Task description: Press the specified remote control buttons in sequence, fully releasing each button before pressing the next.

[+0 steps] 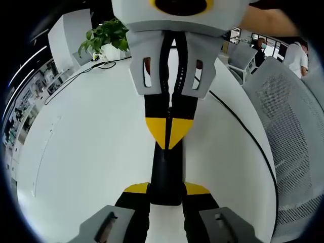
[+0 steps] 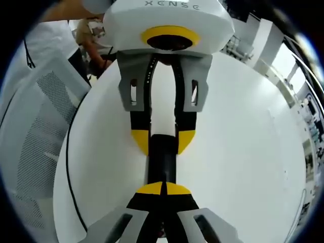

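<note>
My left tool [image 1: 166,189] is closed narrow on the slim black plastic remote control [image 1: 166,171]. Its 2 yellow tips sit against the remote's 2 long edges near one end. The remote lies lengthwise on the round white table [image 1: 91,152], between my 2 tools, which face each other.

My right tool [image 1: 167,132] has its jaws drawn together into 1 yellow point and holds nothing. In the right gripper view that point sits over the remote's upper face. I cannot tell whether it is touching a button, and the buttons themselves are too dark to make out.

I judge the remote to be light, stiff and smooth-sided, so it would skate or pivot on the slick table under an off-centre push. The long edges are the right place to hold it, firmly but without covering the face. Each press should come straight down with the closed tip.
</note>
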Demonstrator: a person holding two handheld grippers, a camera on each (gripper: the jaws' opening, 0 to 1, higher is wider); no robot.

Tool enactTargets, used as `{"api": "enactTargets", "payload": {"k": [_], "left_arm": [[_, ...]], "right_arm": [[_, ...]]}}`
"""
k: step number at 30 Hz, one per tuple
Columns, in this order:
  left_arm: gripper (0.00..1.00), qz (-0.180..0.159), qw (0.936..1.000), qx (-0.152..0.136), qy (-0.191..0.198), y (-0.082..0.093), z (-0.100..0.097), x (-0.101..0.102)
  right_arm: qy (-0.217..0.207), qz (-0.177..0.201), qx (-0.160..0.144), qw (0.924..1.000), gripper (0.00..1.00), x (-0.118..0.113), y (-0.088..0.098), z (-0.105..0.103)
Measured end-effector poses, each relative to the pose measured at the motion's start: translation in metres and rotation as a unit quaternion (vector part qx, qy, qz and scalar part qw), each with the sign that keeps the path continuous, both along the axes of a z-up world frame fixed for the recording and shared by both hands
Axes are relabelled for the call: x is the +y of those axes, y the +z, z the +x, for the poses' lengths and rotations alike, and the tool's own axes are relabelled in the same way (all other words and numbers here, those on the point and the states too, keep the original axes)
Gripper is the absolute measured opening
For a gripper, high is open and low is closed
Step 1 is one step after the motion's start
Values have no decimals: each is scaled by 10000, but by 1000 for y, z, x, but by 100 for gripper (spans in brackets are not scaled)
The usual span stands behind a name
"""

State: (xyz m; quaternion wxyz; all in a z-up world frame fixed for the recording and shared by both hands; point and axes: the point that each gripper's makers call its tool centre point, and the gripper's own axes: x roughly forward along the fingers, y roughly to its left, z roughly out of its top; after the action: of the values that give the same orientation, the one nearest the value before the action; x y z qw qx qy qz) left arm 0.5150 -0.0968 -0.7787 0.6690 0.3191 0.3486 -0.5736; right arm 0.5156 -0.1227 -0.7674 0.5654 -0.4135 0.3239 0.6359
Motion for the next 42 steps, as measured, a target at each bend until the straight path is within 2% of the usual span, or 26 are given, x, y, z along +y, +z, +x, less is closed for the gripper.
{"api": "enactTargets", "payload": {"k": [6,13,42], "left_arm": [[24,22,10000,-1,-6,0,0,0],[24,47,10000,1,-12,0,0,0],[24,61,10000,5,-11,0,0,-1]], "right_arm": [[6,94,-114,9999,0,2,15,4],[56,73,-215,9997,0,2,23,6],[114,57,-377,9992,0,3,33,9]]}}
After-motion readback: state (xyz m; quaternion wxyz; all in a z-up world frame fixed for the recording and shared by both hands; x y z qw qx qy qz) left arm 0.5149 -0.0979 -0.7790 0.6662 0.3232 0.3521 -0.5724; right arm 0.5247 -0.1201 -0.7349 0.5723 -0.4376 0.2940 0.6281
